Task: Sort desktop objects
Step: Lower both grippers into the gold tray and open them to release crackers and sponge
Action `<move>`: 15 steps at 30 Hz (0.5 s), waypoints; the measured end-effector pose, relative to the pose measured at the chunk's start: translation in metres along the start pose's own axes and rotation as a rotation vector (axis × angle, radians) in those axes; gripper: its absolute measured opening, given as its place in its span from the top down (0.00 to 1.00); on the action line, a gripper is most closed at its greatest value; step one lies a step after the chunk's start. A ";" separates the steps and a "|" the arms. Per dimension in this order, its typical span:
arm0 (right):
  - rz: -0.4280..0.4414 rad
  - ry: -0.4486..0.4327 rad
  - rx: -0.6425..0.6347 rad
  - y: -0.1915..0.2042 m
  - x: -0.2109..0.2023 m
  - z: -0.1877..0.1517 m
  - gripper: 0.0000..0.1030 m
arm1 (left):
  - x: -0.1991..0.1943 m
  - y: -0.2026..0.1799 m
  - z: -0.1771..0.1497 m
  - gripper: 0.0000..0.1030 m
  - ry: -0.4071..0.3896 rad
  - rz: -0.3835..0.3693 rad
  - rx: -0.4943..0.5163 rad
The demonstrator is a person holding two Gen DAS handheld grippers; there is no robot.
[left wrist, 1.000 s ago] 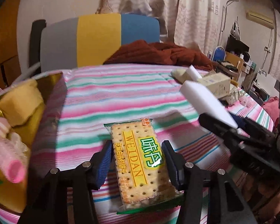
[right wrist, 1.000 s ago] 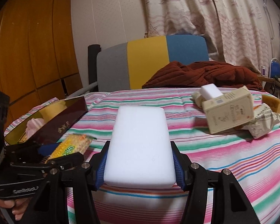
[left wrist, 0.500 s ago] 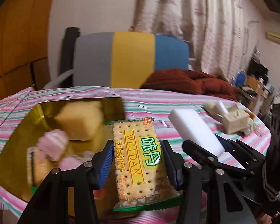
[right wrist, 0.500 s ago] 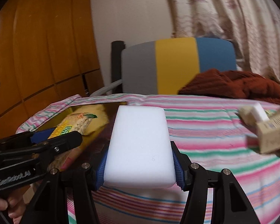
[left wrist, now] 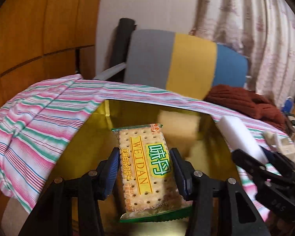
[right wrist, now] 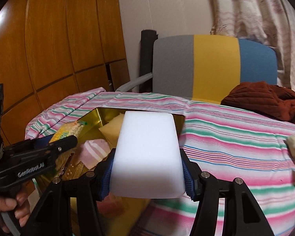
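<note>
While both my tongs hang over the gold box (left wrist: 88, 137) at table's left edge: left tongs (left wrist: 145, 169) clamped on cracker pkt (left wrist: 147, 167), held above box interior; right tongs (right wrist: 147, 169) clamped on white sponge block (right wrist: 147, 153), over box's right rim. Box holds yellow sponge (right wrist: 112, 129), pink-striped item (right wrist: 94, 151). Striped cloth (right wrist: 236, 141) covers table.

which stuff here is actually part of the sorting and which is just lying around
Part of the job:
- cracker packet, held in the left gripper
- white sponge block, held in the right gripper
- gold box, already holding a yellow sponge and pink striped roll

Just lying about:
- rust-brown cloth
- chair
- curtain
</note>
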State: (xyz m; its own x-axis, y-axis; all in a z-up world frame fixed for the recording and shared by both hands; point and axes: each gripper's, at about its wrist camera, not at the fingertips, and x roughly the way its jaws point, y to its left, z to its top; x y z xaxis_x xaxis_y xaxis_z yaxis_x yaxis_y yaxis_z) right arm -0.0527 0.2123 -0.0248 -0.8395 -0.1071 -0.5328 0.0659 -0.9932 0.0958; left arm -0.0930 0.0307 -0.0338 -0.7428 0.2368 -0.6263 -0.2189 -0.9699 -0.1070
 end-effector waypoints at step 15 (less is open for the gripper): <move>0.022 0.039 0.066 -0.008 0.015 -0.011 0.20 | 0.030 0.037 0.002 0.44 0.082 0.065 -0.070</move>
State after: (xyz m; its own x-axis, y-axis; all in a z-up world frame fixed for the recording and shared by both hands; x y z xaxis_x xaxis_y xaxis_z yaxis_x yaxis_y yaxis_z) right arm -0.0600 0.2184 -0.0427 -0.8162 -0.1320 -0.5625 0.0477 -0.9856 0.1621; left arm -0.1243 0.0021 -0.0550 -0.6994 0.1704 -0.6941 -0.1251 -0.9854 -0.1159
